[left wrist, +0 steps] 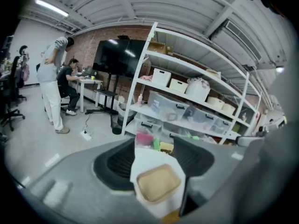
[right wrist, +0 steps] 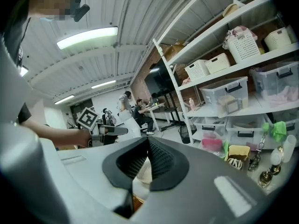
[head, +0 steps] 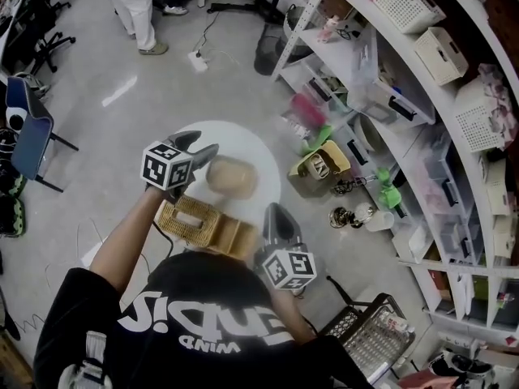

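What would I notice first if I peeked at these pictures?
First you'd spot two claws with black-and-white marker cubes. The left claw is open just left of a tan box on the round white table. The right claw, its tips together, is nearer the person, beside a woven basket. On the right, tall white shelves are crammed with bins and baskets.

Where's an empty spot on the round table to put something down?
The round white table is bare along its far rim, beyond the tan rounded tray, and in a strip at the tray's right. The near edge is crowded by the woven wicker basket and the right gripper.
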{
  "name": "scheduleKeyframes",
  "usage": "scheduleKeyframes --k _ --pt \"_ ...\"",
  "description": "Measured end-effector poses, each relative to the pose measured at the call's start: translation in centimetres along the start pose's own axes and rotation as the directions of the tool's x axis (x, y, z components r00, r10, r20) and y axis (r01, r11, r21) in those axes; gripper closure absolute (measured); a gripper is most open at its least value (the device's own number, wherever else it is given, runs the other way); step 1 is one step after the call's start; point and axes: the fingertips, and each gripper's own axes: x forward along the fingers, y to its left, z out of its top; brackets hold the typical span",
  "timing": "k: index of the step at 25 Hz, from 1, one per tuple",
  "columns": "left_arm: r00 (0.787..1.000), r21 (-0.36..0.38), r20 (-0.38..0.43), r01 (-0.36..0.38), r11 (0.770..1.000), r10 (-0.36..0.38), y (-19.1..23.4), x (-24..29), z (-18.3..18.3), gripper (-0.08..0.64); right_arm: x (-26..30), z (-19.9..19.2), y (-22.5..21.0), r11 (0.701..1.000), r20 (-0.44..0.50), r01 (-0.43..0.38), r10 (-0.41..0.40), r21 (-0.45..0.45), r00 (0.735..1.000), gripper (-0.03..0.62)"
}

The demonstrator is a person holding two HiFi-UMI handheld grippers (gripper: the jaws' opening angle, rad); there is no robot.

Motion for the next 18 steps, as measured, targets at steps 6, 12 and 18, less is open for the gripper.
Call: scheduleKeyframes --k 6,12,18 --pt "0.997 -0.043 -0.079 0.024 0.999 -0.027 2.3 3.3 -2.6 0.302 1.3 -0.5 -1.1 1.000 -0.019 0.024 -0.024 0.015 1.000 0.594" --pt "0.989 -0.066 -0.144 0.030 0.997 -0.039 4.3 6.4 -5.4 0.299 3.1 -0.9 -2.2 0.999 -0.042 0.039 -0.038 0.022 0.998 0.594" --pt "0.980 -0.095 -0.197 0.018 0.995 -0.037 6.3 8.5 -8.4 0.301 4.3 -1.2 -3.3 0.998 -0.060 0.057 -0.055 0.030 0.997 0.594"
